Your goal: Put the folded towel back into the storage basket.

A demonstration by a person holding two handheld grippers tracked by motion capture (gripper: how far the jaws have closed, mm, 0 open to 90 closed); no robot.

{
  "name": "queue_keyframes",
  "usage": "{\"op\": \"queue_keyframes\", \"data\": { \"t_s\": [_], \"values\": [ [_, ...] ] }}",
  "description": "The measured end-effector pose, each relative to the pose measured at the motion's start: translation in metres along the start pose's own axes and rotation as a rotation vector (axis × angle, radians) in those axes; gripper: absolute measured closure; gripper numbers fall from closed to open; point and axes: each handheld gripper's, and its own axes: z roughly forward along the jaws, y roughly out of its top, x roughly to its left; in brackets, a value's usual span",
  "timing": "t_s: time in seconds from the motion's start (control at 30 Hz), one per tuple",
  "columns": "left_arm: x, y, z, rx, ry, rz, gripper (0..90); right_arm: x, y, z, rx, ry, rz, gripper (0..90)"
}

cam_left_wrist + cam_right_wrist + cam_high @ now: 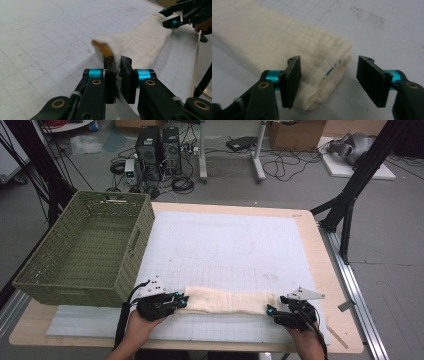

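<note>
A cream folded cloth [230, 300] lies as a long strip near the front edge of the white gridded mat [230, 240]. My left gripper [185, 301] is at its left end; in the left gripper view the jaws [117, 60] are shut on a thin edge of the cloth [140, 42], lifting that end a little. My right gripper [270, 311] is at the right end. In the right gripper view its jaws [328, 67] stand open on either side of the folded end of the cloth [287, 45], the right pad well apart from it.
A green woven basket [75, 292] stands empty on the table's left side, close to my left hand. The wooden table edge [320, 270] runs along the right. Behind the table are cables, computer cases and black frame legs on the floor.
</note>
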Motion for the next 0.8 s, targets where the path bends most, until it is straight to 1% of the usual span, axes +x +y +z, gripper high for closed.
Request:
{"op": "queue_keyframes", "data": {
  "t_s": [0.03,0.13,0.17,0.2,0.27,0.3,0.33,0.37,0.4,0.5,0.6,0.63,0.67,0.7,0.73,0.77,0.8],
  "values": [
    [0.0,0.0,0.0,0.001,0.002,0.001,82.8,-0.001,-0.001,0.0,-0.001,0.005,0.014,42.6],
    [-0.001,-0.001,0.0,0.005,0.005,0.013,82.8,-0.002,0.0,-0.001,0.0,0.003,0.032,49.7],
    [-0.001,-0.001,0.0,0.005,0.005,0.013,82.8,-0.002,0.0,-0.002,0.004,0.004,0.045,53.7],
    [-0.001,-0.001,0.0,0.005,0.004,0.015,82.8,-0.002,0.0,-0.002,0.004,0.004,0.045,53.7],
    [-0.001,-0.001,0.0,0.007,0.007,0.02,82.8,-0.002,0.001,-0.002,0.009,0.02,0.054,63.3],
    [-0.002,-0.001,-0.001,0.003,0.008,0.021,82.8,-0.001,0.001,-0.002,0.012,0.046,0.047,73.9],
    [-0.002,-0.001,-0.001,0.003,0.008,0.021,82.8,0.0,0.002,-0.002,0.015,0.054,0.046,75.9],
    [-0.002,-0.001,0.0,0.001,0.008,0.021,82.8,0.0,0.002,-0.002,0.015,0.054,0.046,75.9],
    [-0.001,-0.001,-0.001,0.004,0.01,0.025,82.8,0.001,0.003,-0.002,0.02,0.058,0.033,79.1],
    [-0.002,0.0,-0.001,0.003,0.01,0.027,82.9,0.001,0.003,-0.002,0.02,0.061,0.021,80.3],
    [-0.001,0.001,-0.003,-0.006,0.014,0.031,82.9,0.002,0.005,-0.003,0.012,0.053,-0.037,81.1],
    [-0.001,0.001,-0.003,-0.006,0.014,0.031,82.9,0.003,0.005,-0.003,0.006,0.053,-0.051,81.1],
    [-0.001,0.001,-0.004,-0.01,0.016,0.031,82.9,0.003,0.005,-0.003,0.006,0.053,-0.051,81.1],
    [-0.001,0.001,-0.004,-0.01,0.017,0.034,82.9,0.004,0.007,-0.004,-0.013,0.051,-0.077,81.2],
    [-0.001,0.002,-0.005,-0.014,0.02,0.033,82.9,0.004,0.007,-0.004,-0.013,0.051,-0.077,81.2],
    [0.0,0.002,-0.006,-0.016,0.022,0.034,82.9,0.004,0.008,-0.005,-0.028,0.052,-0.095,81.2],
    [0.001,0.002,-0.008,-0.024,0.025,0.031,82.9,0.005,0.01,-0.007,-0.058,0.055,-0.125,81.2]
  ]
}}
